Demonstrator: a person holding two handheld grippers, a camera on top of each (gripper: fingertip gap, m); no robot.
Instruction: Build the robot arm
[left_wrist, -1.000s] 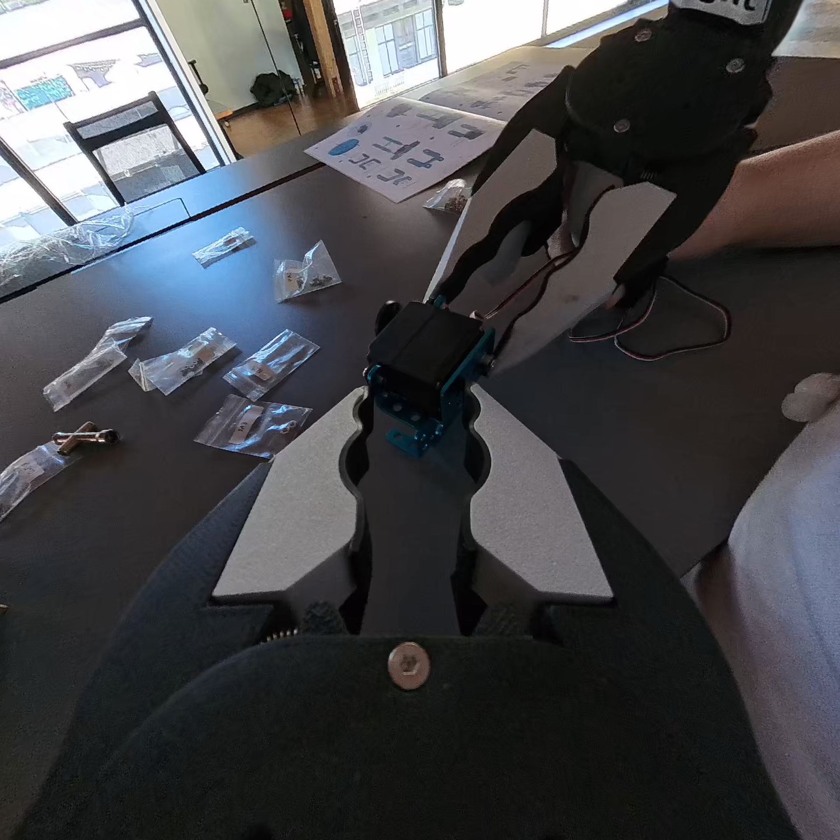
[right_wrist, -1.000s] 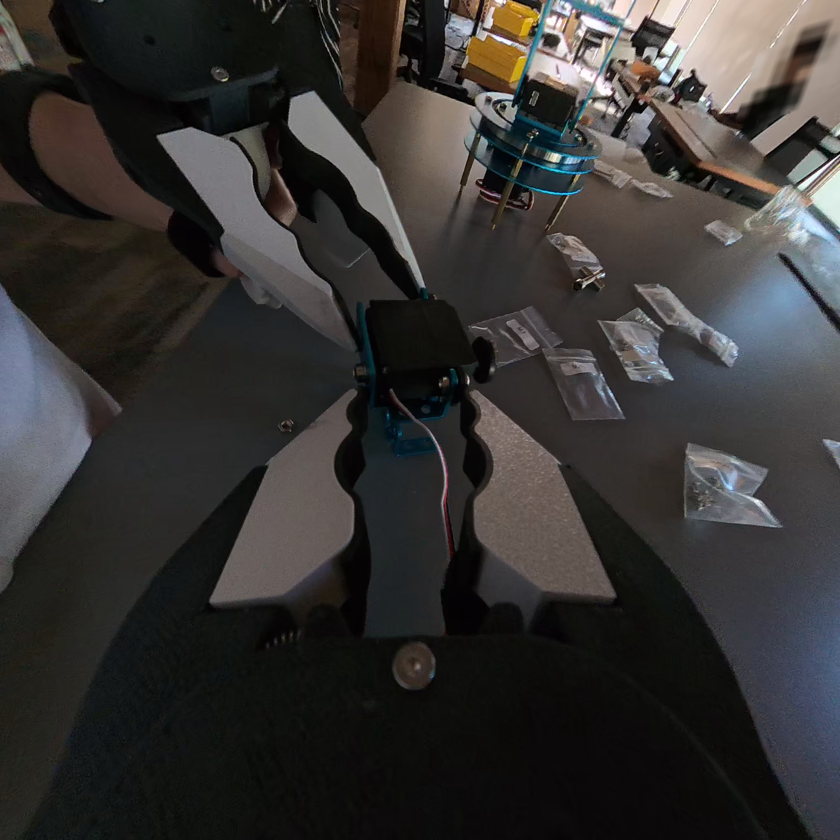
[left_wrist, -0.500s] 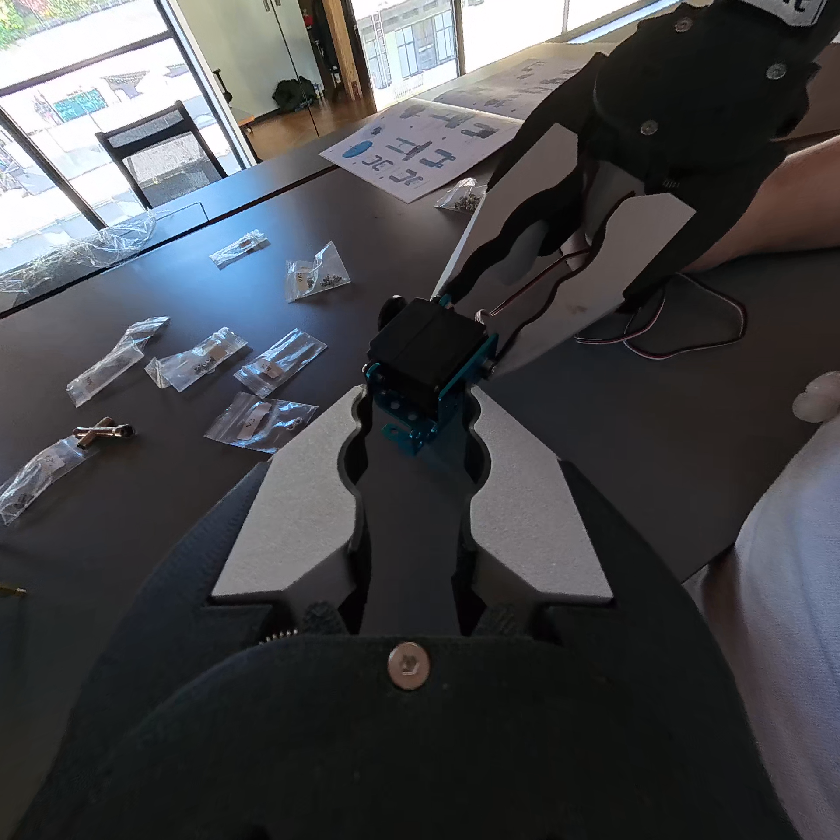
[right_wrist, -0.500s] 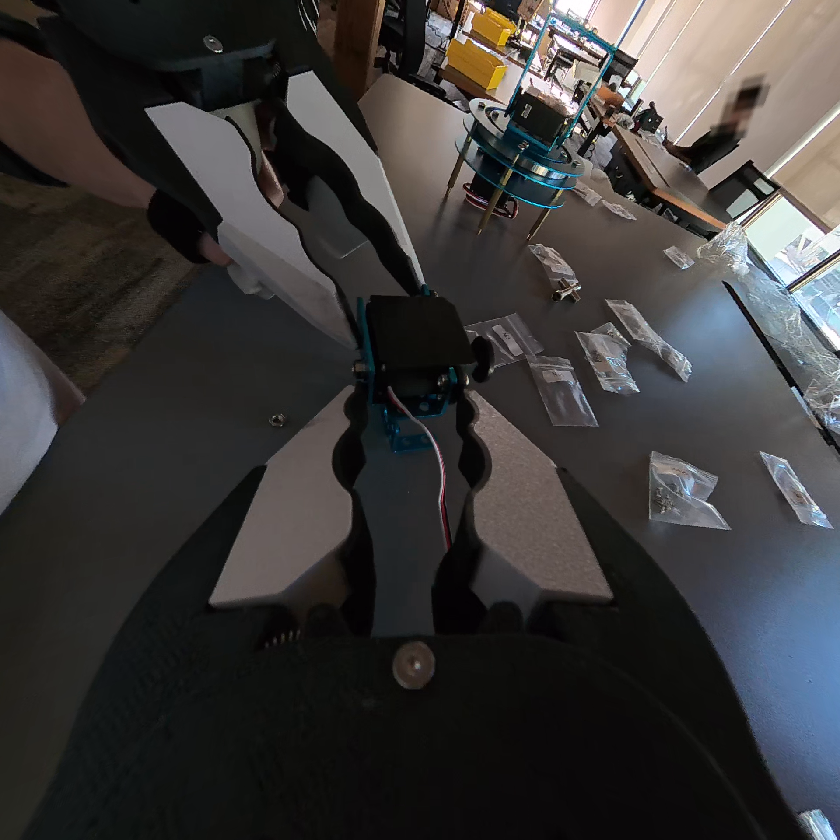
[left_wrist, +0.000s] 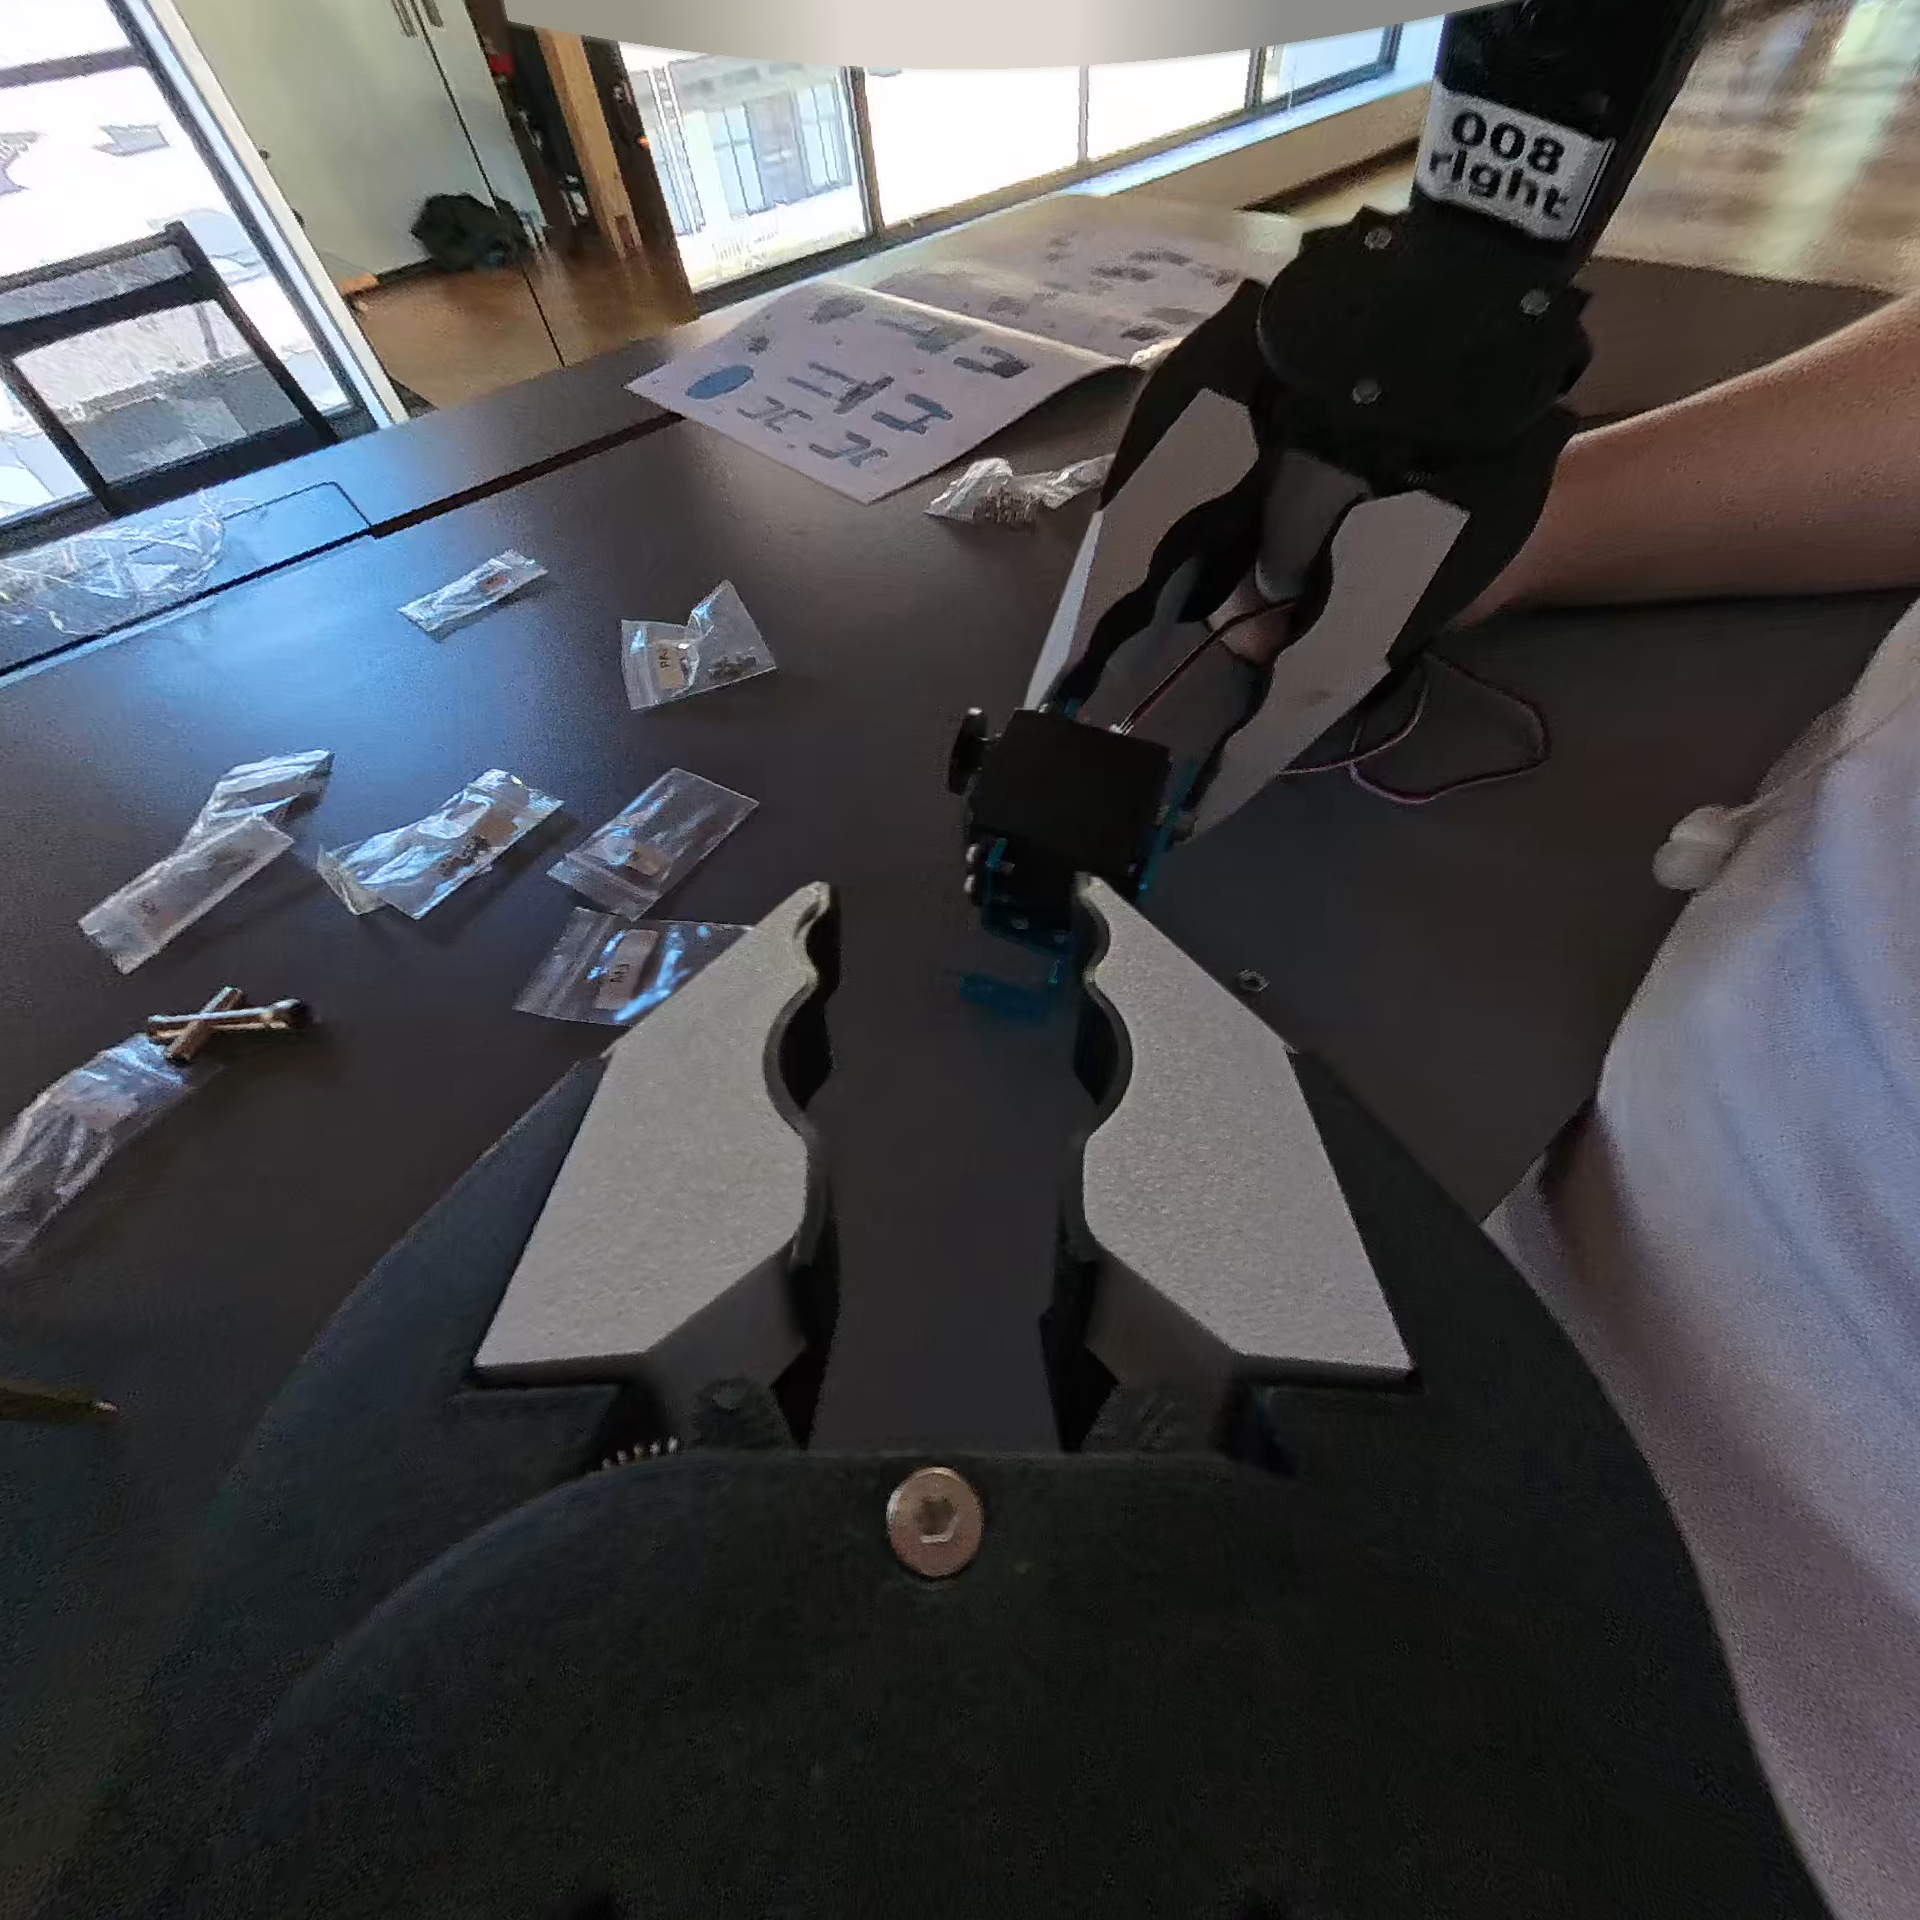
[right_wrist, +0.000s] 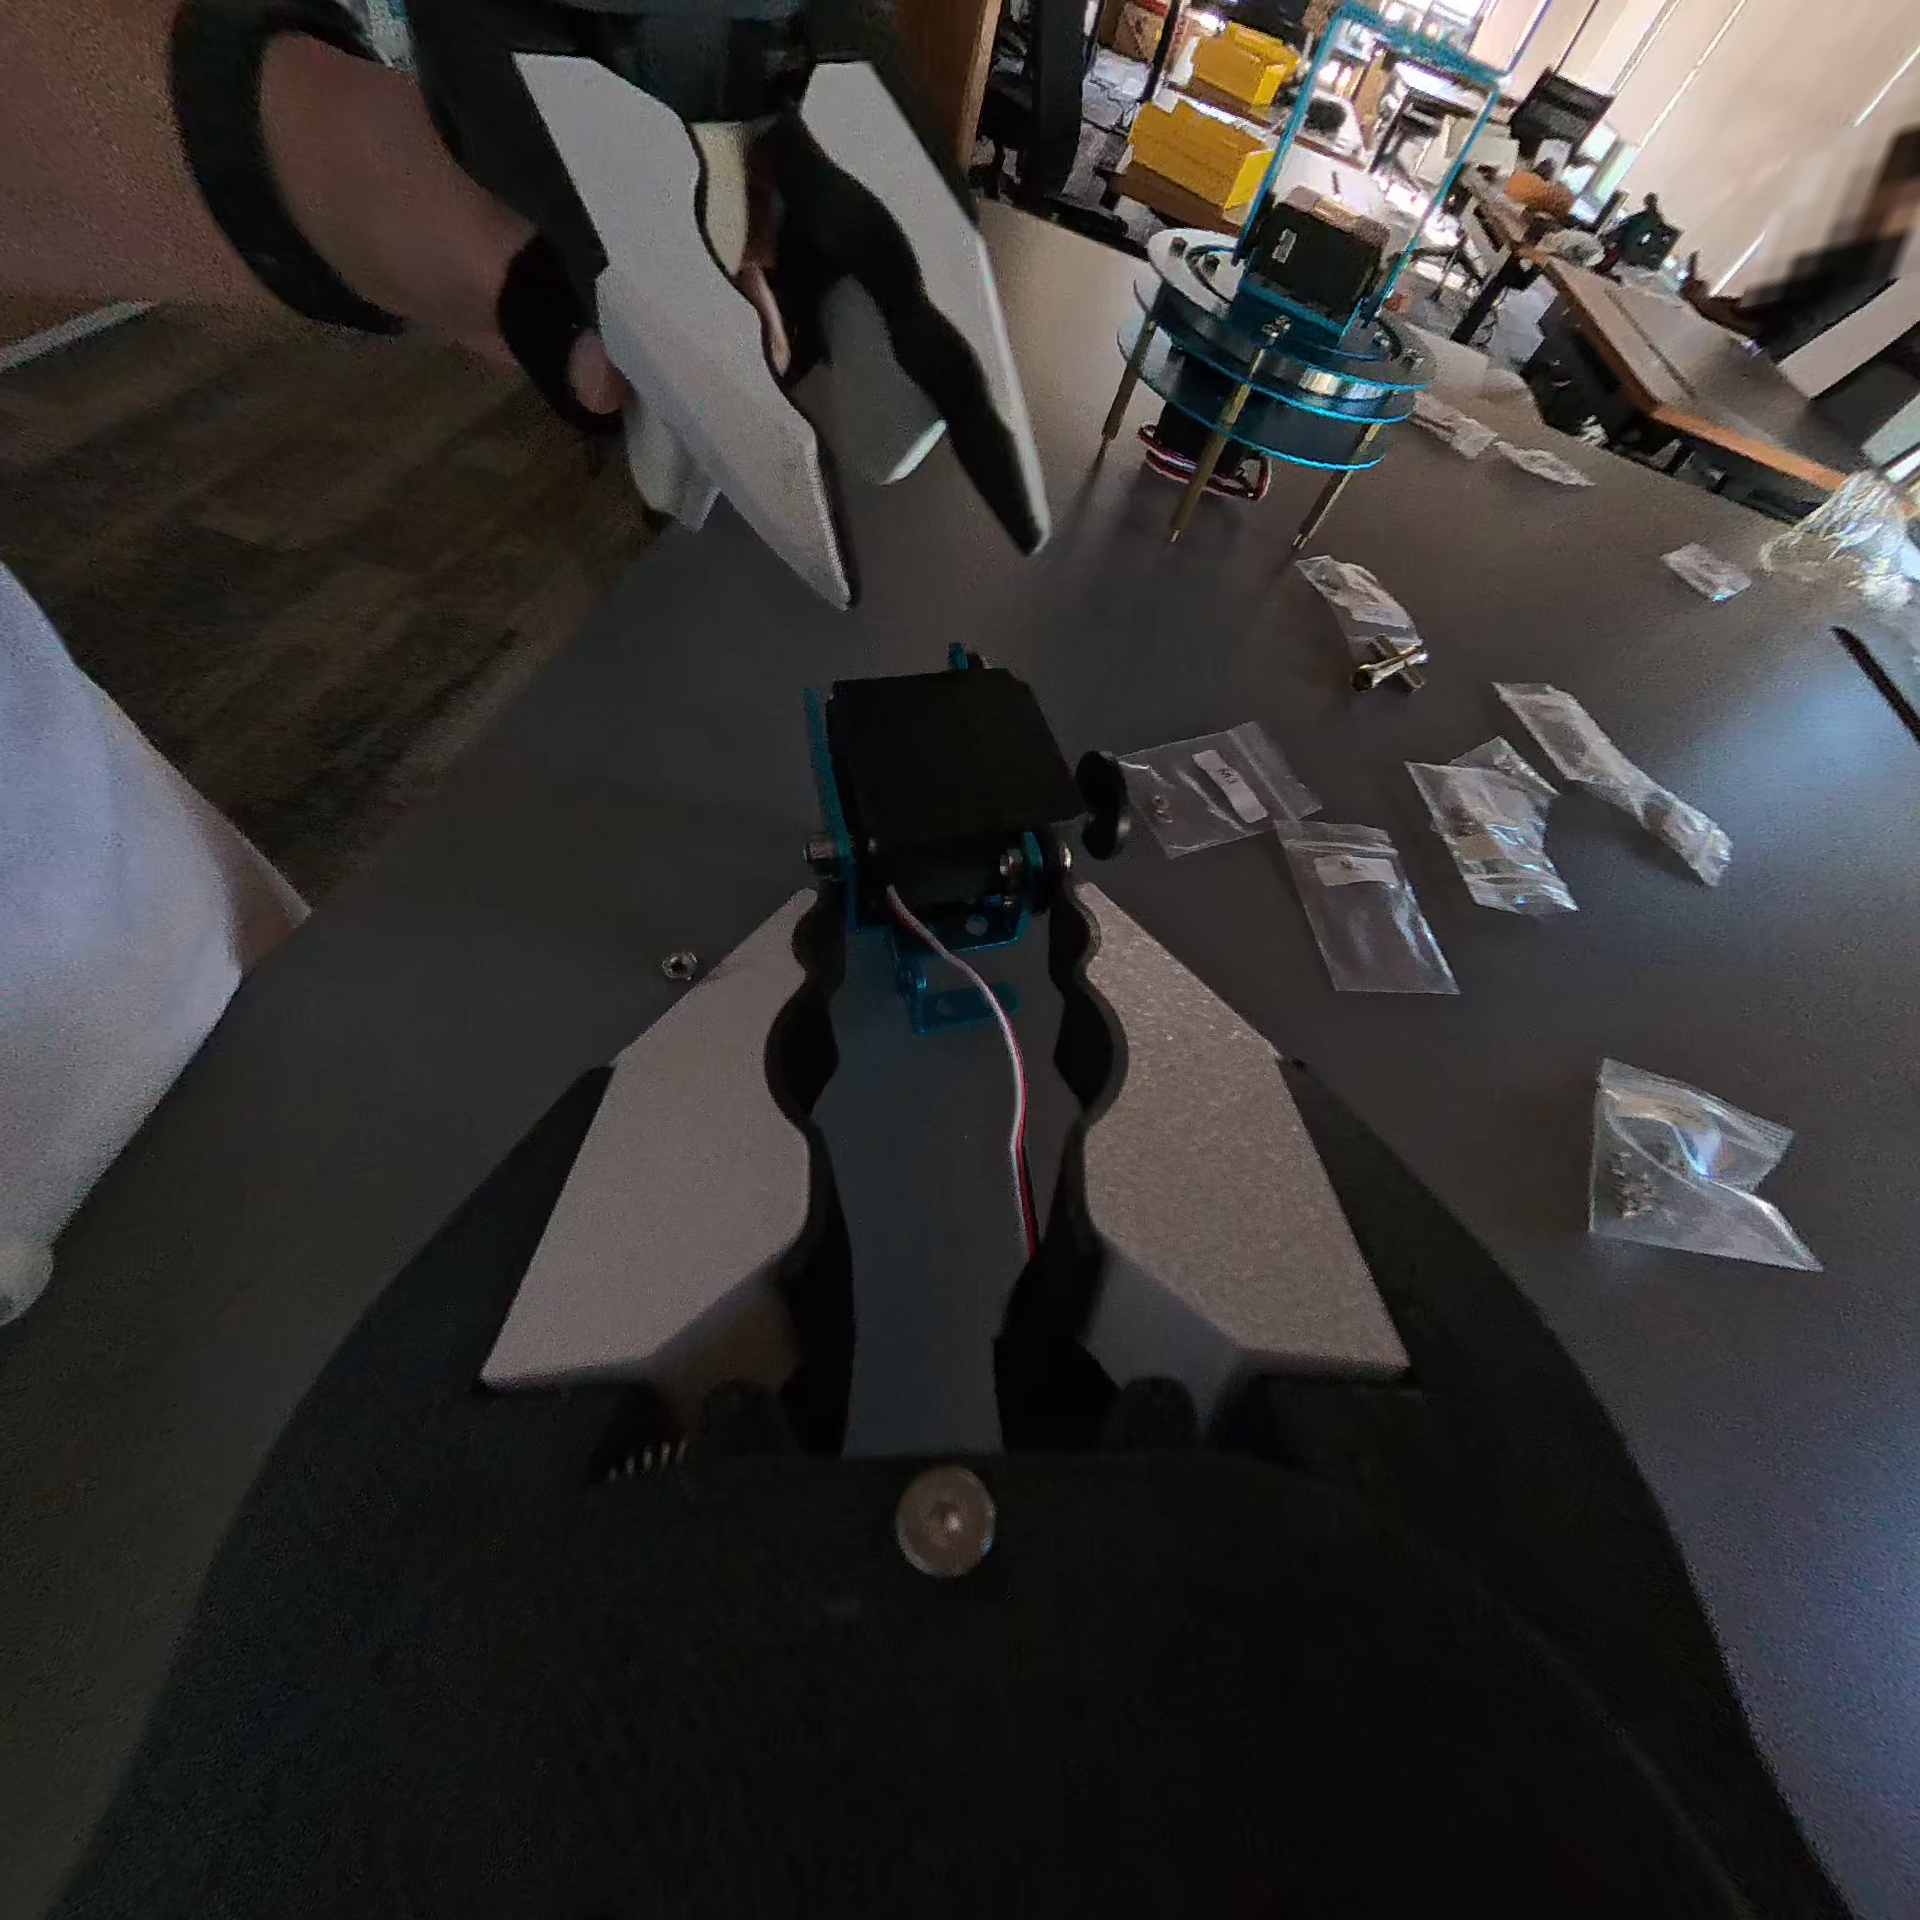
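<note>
so, left wrist view: left gripper (left_wrist: 951, 914) has its jaws spread apart with nothing between them. the black servo in a blue bracket (left_wrist: 1049, 821) sits just ahead of its right fingertip, hard to tell if they touch. the right gripper (left_wrist: 1132, 748) comes in from the far side and pinches that servo at its tips. a thin wire (left_wrist: 1455, 769) loops on the dark table (left_wrist: 1403, 956) behind it. small clear parts bags (left_wrist: 436, 842) lie scattered to the left, a metal cross wrench (left_wrist: 223, 1023) near them, a printed sheet (left_wrist: 883, 384) farther back, a small nut (left_wrist: 1252, 979) beside the right finger.

right wrist view: right gripper (right_wrist: 940, 899) is clamped on the blue bracket of the servo (right_wrist: 951, 800), a white and red wire (right_wrist: 997, 1049) running back between its fingers. the left gripper (right_wrist: 940, 571) is above and beyond the servo, spread wide, clear of it. a round blue layered assembly on standoffs (right_wrist: 1278, 384) stands farther back on the table (right_wrist: 1558, 1455); parts bags (right_wrist: 1361, 920) lie to the right.
</note>
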